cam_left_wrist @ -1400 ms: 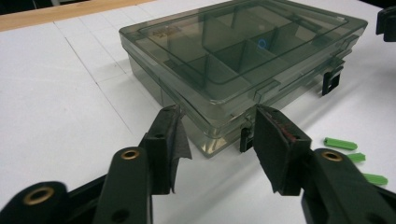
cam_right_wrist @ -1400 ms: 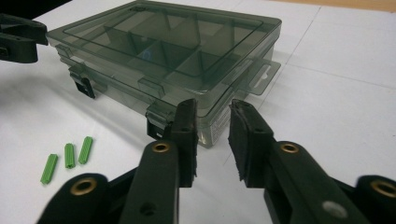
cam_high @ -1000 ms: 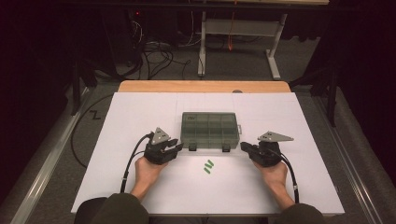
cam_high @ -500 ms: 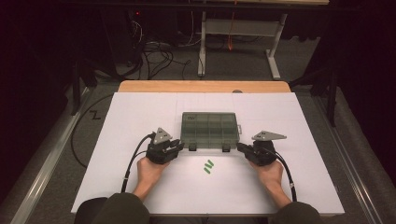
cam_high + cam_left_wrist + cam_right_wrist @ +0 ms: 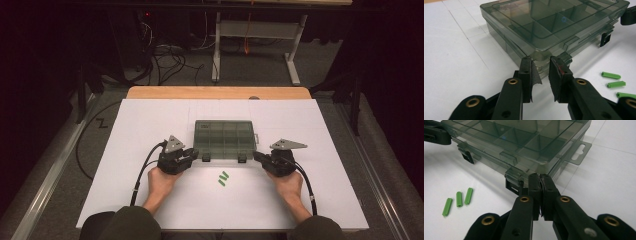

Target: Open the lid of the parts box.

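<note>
On the white table surface (image 5: 150, 210) we see the left gripper (image 5: 190, 158) to the left of the middle, toward the near edge. Its tips sit at the near left corner of the smoky compartment box (image 5: 224, 139). In the left gripper view, its 2 jaws stand with a narrow gap between them, right at that box corner (image 5: 541, 53); we cannot tell whether the pads press on the plastic. The box lies flat at about the middle of the surface with its lid down, and 2 black latches (image 5: 205, 159) sit on its near side. Just nearer than the box, 3 green wall plugs (image 5: 222, 178) lie loose, apart from it. At the near right corner of the box is the right gripper (image 5: 259, 158), with jaws pressed together, their tips meeting the box corner (image 5: 541, 168).
</note>
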Tool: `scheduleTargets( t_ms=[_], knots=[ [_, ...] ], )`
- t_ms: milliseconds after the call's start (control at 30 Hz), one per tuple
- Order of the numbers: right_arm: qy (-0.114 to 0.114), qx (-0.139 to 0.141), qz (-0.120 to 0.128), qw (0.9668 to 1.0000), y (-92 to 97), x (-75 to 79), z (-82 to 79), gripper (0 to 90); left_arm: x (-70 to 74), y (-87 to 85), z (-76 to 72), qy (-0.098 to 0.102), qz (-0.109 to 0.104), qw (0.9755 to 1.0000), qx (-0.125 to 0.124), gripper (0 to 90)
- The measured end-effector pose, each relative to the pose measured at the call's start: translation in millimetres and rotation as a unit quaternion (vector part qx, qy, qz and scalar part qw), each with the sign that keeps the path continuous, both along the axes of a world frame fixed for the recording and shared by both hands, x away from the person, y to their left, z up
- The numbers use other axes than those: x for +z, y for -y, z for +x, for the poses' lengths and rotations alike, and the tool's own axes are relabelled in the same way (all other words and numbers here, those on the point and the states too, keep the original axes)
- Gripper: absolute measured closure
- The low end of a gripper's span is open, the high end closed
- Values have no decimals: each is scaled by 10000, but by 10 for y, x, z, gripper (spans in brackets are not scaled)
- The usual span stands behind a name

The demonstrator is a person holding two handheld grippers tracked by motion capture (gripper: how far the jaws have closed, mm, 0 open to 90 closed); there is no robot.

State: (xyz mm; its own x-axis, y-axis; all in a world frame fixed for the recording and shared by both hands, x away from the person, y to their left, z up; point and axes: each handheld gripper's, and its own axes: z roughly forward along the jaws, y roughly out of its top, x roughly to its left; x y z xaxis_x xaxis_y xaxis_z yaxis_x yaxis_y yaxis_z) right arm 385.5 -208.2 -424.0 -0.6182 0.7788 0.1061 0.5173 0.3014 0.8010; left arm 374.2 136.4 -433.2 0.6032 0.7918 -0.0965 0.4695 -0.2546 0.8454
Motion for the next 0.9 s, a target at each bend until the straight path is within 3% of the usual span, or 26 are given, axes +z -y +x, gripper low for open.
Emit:
scheduleTargets(
  t_ms=[267,633,900],
  knots=[
    [38,39,19,10000,-31,17,-5,892,13,2,4,56,-40,10000,39,722],
    [97,8,69,9999,-5,72,-8,884,34,4,17,213,-59,9997,119,626],
    [129,-19,39,9999,26,116,2,880,101,58,58,218,175,9995,141,551]
  ],
)
